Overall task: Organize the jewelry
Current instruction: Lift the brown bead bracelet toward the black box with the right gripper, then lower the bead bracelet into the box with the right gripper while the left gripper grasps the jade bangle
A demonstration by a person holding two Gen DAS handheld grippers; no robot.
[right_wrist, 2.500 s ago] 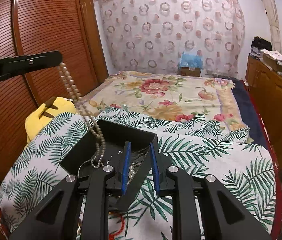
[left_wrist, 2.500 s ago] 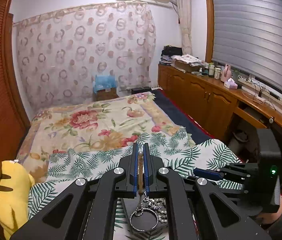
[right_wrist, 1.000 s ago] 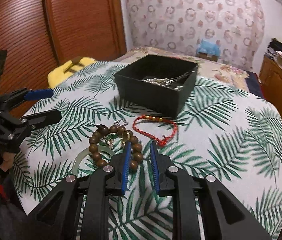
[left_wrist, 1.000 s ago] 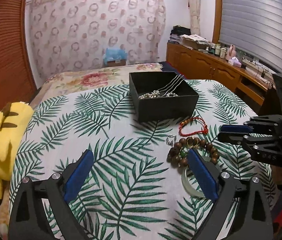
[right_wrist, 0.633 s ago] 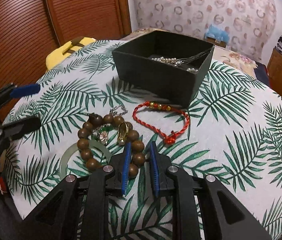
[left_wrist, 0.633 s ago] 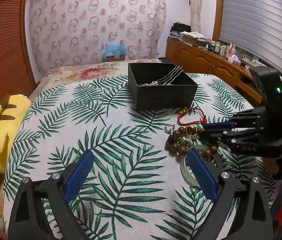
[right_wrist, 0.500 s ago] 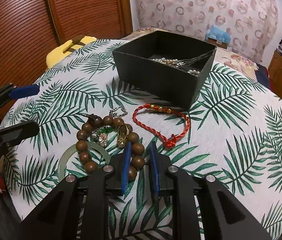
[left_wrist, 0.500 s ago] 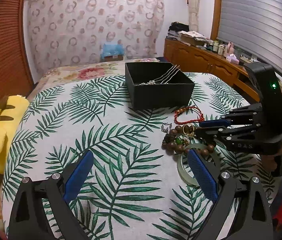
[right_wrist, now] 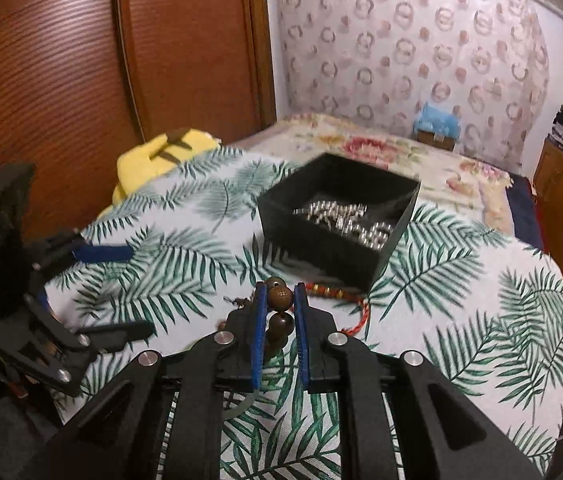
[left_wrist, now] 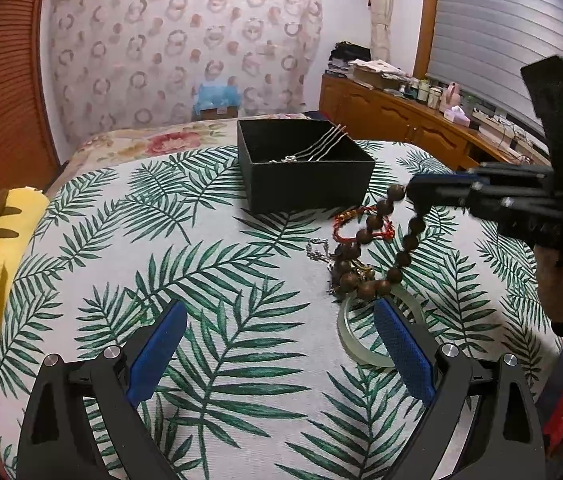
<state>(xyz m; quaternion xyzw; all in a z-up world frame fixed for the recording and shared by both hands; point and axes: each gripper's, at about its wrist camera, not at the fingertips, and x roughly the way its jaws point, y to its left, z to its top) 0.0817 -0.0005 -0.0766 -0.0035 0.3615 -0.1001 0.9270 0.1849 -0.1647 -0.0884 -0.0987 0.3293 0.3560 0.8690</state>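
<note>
Two grippers are over the leaf-print cloth (left_wrist: 209, 280): the right gripper (right_wrist: 277, 300), whose jaws were just closing, pinches the wooden bead bracelet (left_wrist: 377, 240), which hangs partly lifted before the black box (left_wrist: 305, 168). The left gripper (left_wrist: 277, 344) stands wide apart with nothing between its pads, near the pale green bangle (left_wrist: 349, 340).

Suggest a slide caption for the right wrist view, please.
Right gripper clamps a wooden bead bracelet, lifting it towards the black box.

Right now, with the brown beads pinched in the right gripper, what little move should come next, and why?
Probably keep lifting. The right gripper pinches one end of the brown beads, but their lower loop sits on the cloth among the small trinkets and green ring. Once clear, carry them to the black box.
</note>
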